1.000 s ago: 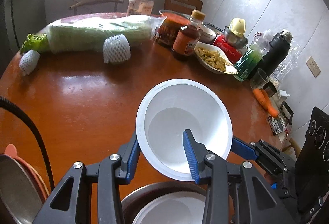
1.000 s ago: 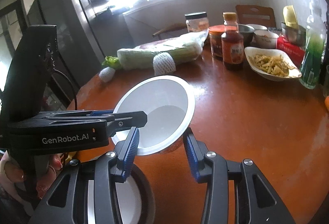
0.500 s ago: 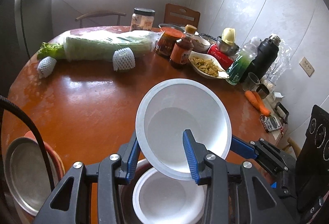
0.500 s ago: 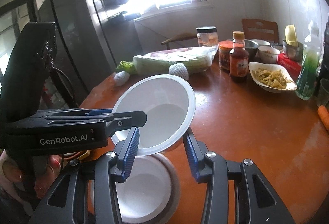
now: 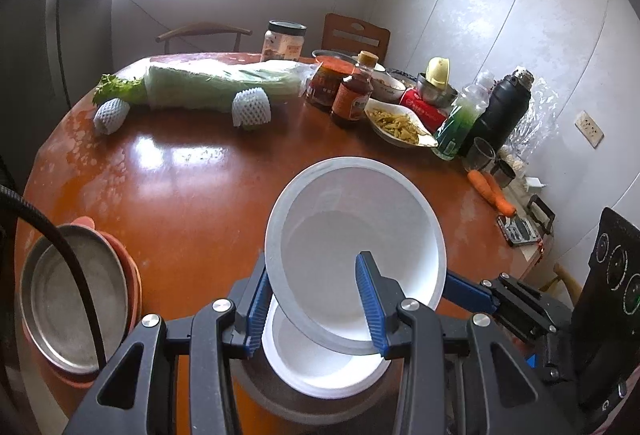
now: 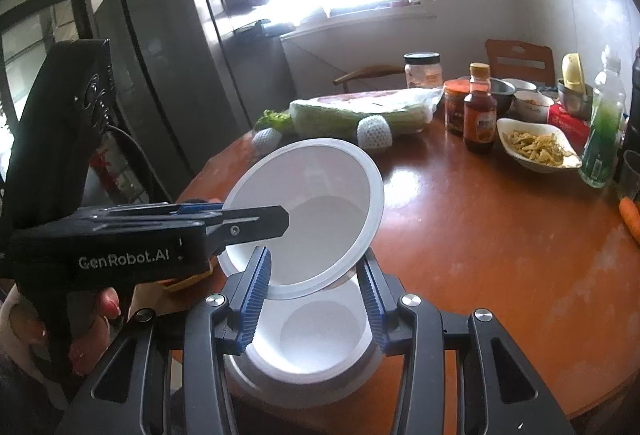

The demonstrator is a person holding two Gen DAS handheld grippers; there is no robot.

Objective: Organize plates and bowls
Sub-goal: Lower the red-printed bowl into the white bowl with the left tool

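Glossy wooden table [image 5: 192, 195], matt white plastic bowl [image 5: 356, 235], dull metal pan [image 5: 72, 295].

A white plastic bowl [image 6: 316, 211] was held tilted above a round brown wooden table [image 6: 500, 243], its rim pinched by the black left gripper [image 6: 256, 221] marked "GenRobot.AI", which entered from the left. Directly below, a second white bowl [image 6: 316, 335] was nested upright in a grey metal dish [image 6: 256, 391]. The blue-padded fingers [image 6: 256, 299] of the right gripper [image 6: 316, 307] were spread on either side of the two bowls, the tilted bowl's lower rim passing between them. A wrapped green cabbage [image 6: 360, 113], a brown sauce bottle [image 6: 480, 111] and a white dish of yellow food [image 6: 536, 147] were seen at the table's far side.
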